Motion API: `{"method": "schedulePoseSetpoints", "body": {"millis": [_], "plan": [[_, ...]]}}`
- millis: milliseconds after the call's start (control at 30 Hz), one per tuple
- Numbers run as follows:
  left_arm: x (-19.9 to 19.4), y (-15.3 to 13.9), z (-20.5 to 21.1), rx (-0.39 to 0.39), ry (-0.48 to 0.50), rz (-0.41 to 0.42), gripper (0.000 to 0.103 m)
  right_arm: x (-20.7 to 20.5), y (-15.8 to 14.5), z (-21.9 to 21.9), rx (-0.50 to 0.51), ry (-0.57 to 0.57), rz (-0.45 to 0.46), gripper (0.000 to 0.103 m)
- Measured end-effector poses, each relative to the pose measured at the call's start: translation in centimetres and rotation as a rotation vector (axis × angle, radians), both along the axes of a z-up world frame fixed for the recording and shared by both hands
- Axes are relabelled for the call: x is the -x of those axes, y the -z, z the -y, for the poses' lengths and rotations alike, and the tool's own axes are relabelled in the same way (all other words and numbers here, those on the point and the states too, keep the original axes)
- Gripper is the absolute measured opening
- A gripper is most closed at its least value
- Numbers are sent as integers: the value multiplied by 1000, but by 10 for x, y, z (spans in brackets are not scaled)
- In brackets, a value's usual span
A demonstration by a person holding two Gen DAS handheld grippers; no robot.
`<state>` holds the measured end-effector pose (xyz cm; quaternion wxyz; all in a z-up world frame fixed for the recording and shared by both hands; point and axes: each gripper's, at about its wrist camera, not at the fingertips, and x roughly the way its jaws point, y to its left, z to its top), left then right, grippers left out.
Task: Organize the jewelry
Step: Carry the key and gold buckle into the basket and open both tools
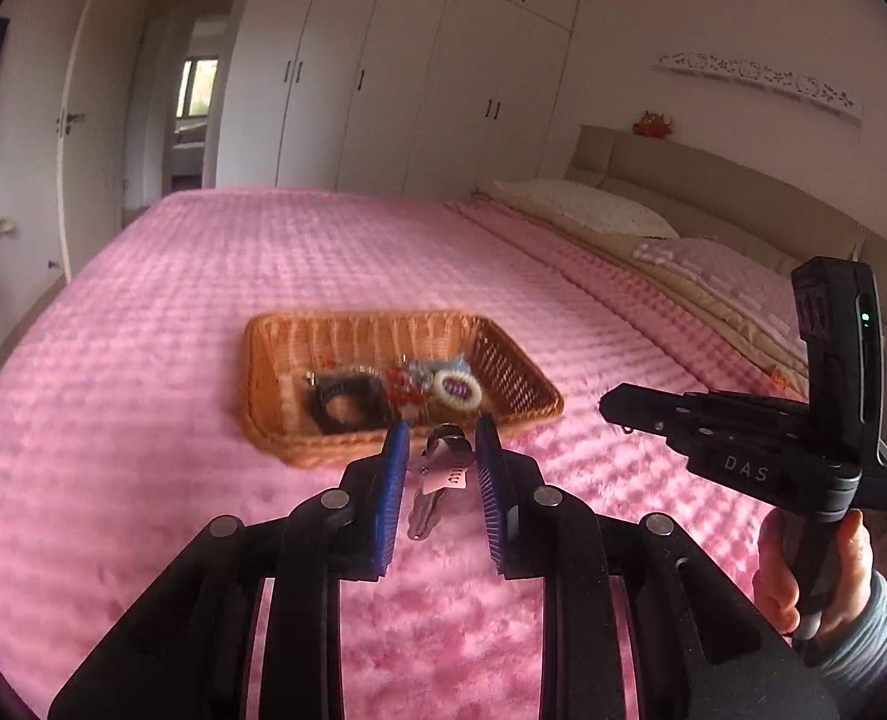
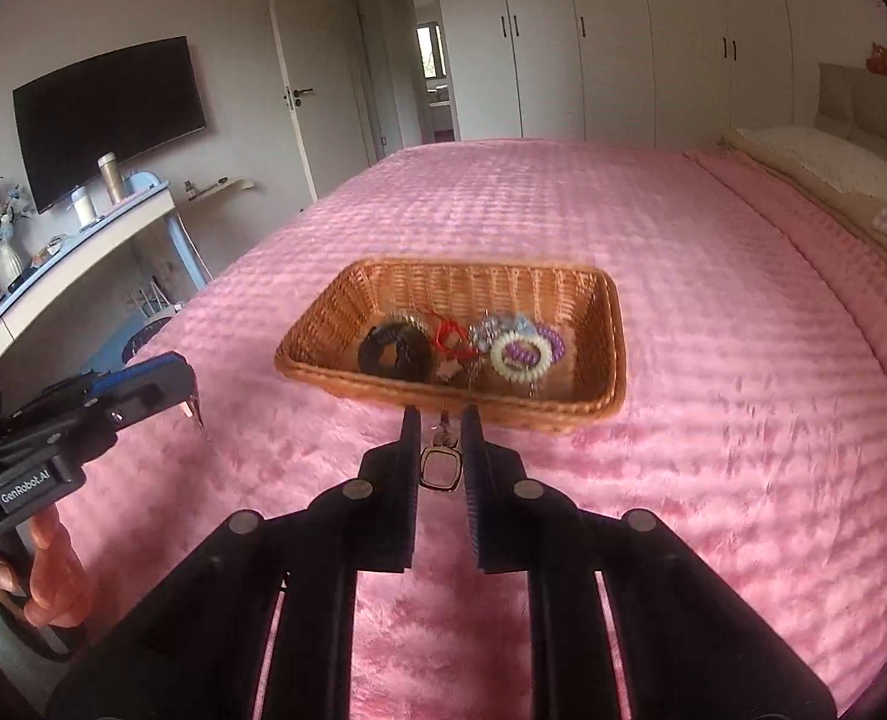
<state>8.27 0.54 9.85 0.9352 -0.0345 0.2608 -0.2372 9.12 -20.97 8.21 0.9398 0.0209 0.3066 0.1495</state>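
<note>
A wicker basket [image 1: 503,360] [image 2: 335,324] sits on the pink bedspread. It holds a black scrunchie [image 1: 344,405] [image 2: 392,351], a red piece [image 1: 401,390] [image 2: 452,336], and a white and purple coil hair tie [image 1: 457,387] [image 2: 521,354]. My left gripper [image 1: 441,435] is above the bedspread just short of the basket, its blue-padded fingers shut on a silver keyring with a pink tag [image 1: 443,471]. My right gripper [image 2: 440,420] is shut on a pendant with a dark square frame [image 2: 441,467], also just short of the basket. Each gripper shows in the other's view, the right [image 1: 611,405] and the left [image 2: 188,402].
The pink bedspread [image 2: 713,330] spreads all around the basket. Pillows [image 1: 593,210] and the headboard lie to the right. White wardrobes [image 1: 419,78] stand behind the bed. A desk [image 2: 83,228] with a vase and cups and a wall TV [image 2: 107,114] are at the left.
</note>
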Motion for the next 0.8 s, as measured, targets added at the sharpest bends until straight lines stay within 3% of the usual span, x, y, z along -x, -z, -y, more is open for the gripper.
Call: {"method": "schedulePoseSetpoints", "body": {"millis": [133, 233, 500, 800], "plan": [[-37, -22, 6, -2, 17, 43, 22, -39, -23, -1, -20, -21, 12, 12], [-81, -16, 9, 40, 37, -6, 22, -88, -22, -1, -72, -30, -40, 12], [-192, 55, 6, 110, 22, -195, 22, -195, 29, -6, -129, 12, -218, 12], [-224, 86, 3, 85, -44, -214, 22, -244, 78, -21, -119, 34, -320, 12]]}}
